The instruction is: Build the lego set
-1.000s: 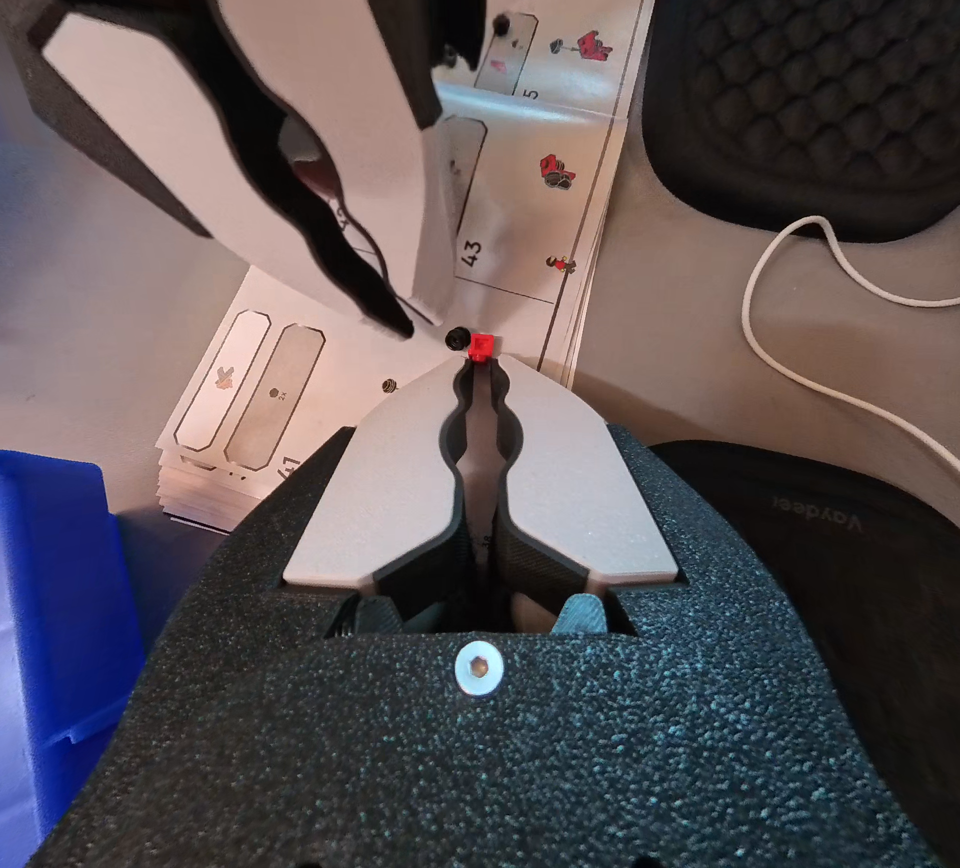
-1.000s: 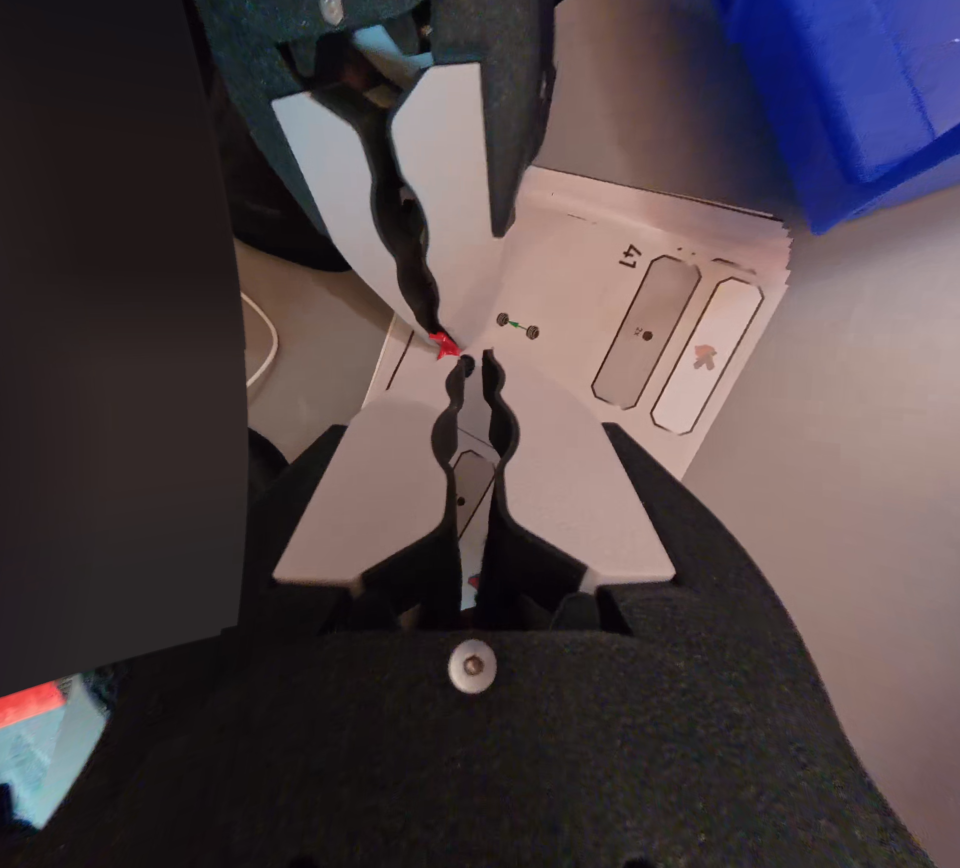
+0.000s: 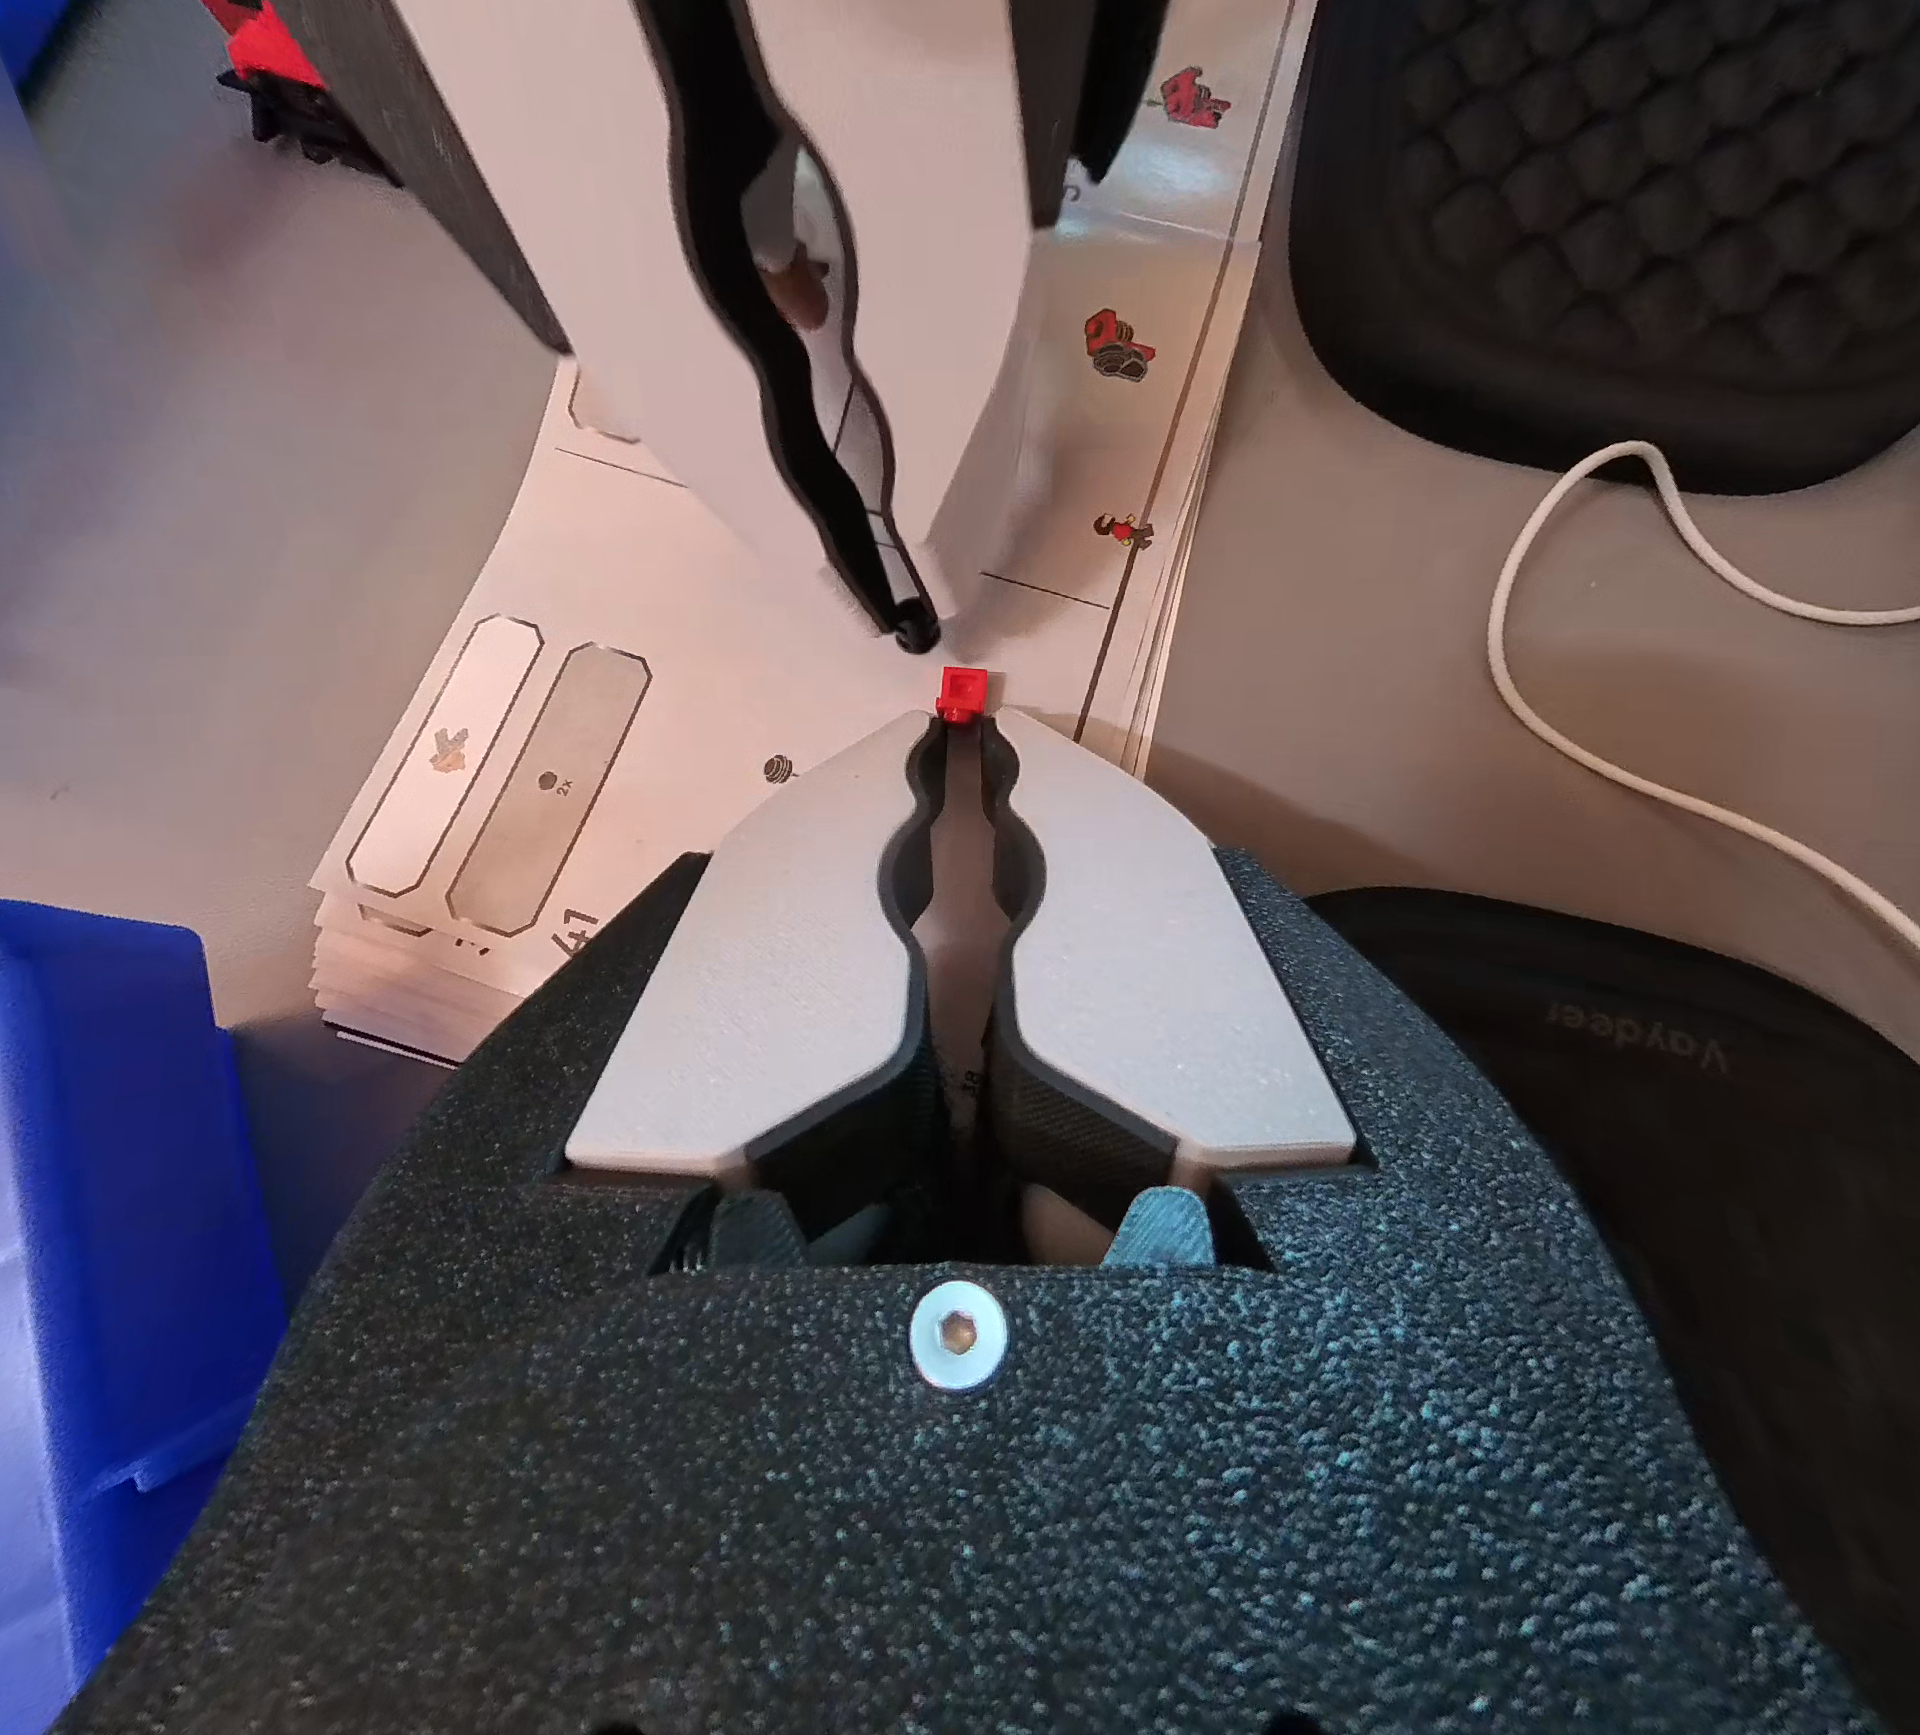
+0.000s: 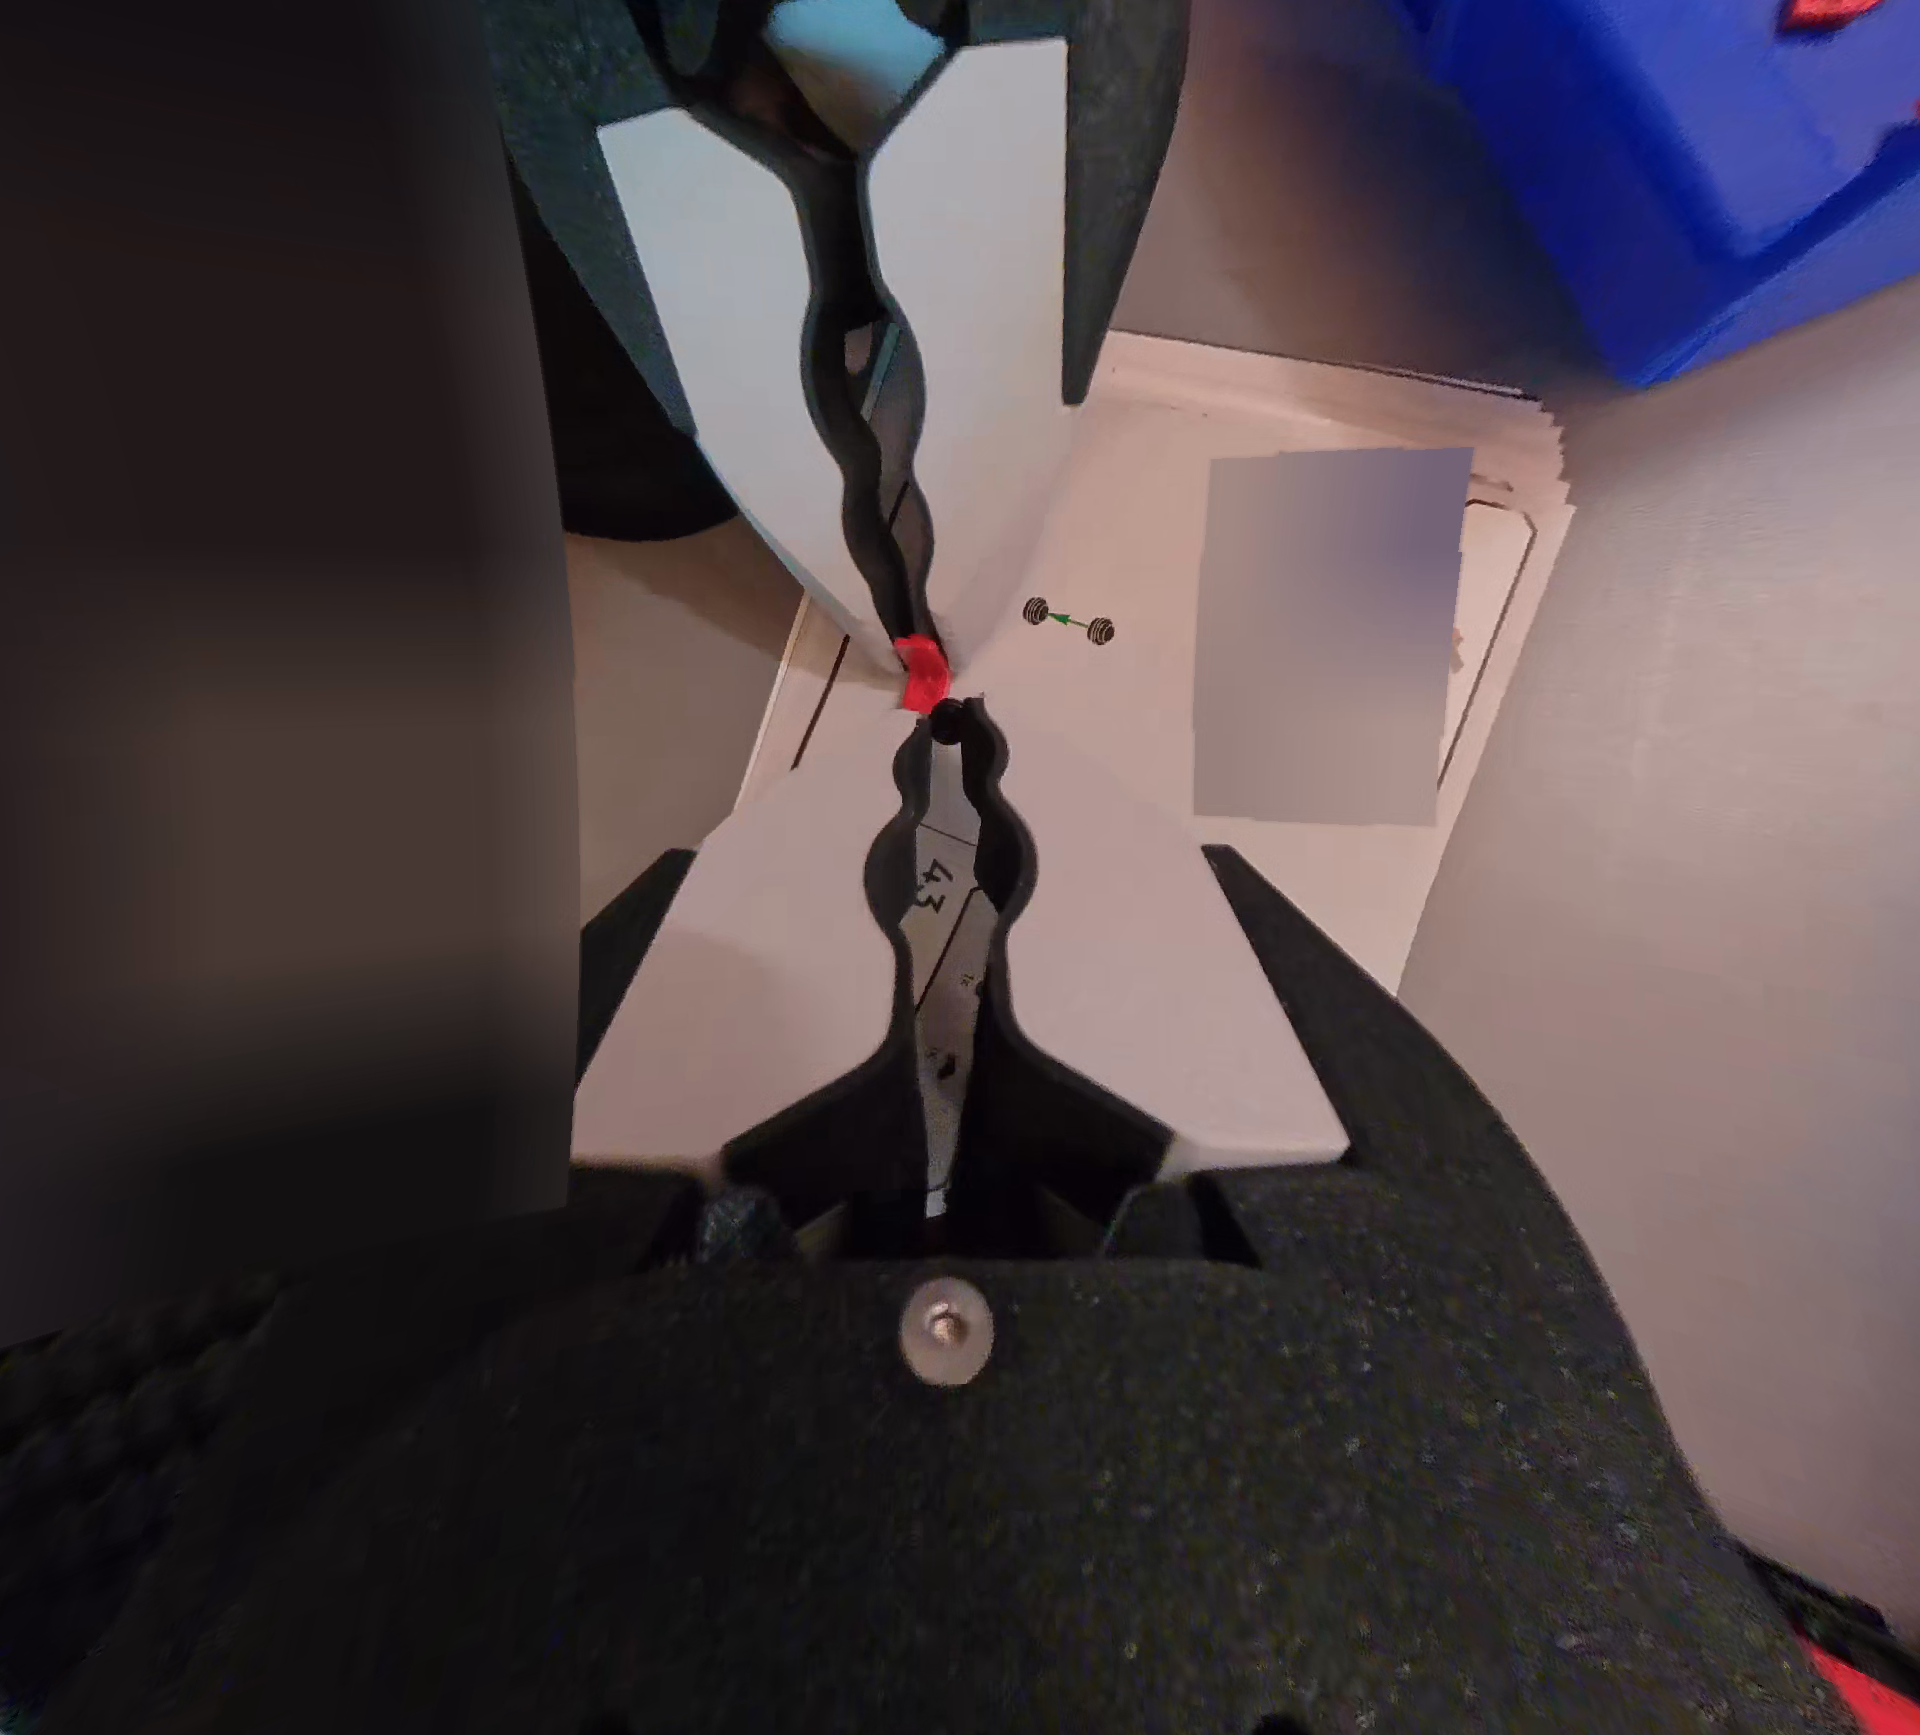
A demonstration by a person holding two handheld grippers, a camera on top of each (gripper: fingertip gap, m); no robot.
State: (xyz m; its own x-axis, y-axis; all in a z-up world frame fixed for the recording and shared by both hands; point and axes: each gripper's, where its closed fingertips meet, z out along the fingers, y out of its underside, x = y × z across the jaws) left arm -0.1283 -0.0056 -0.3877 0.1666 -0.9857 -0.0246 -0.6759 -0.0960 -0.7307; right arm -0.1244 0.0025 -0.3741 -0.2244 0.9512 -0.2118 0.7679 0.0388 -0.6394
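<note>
The small red brick (image 3: 960,690) sits pinched at the very tip of your left hand-held gripper (image 3: 962,721), which is clenched on its lower edge so that most of the piece stands clear ahead of the fingertips, presumably to leave a face free for mating. Just beyond it, apart by a small gap in the left wrist view, the tiny black round piece (image 3: 914,633) is gripped at the tip of your right hand-held gripper (image 4: 948,717), likewise closed tight on it. In the right wrist view the two pieces look almost touching; whether they meet I cannot tell. You hold both in the air, tip to tip, above the open instruction booklet (image 3: 665,605), so the printed steps stay readable beneath the work. The booklet lies on the grey desk (image 3: 239,397). To the side stand blue bins (image 3: 94,1197), likely stock within easy reach; a white cable (image 3: 1558,729) and dark padded cushions (image 3: 1621,127) lie off to the right.
</note>
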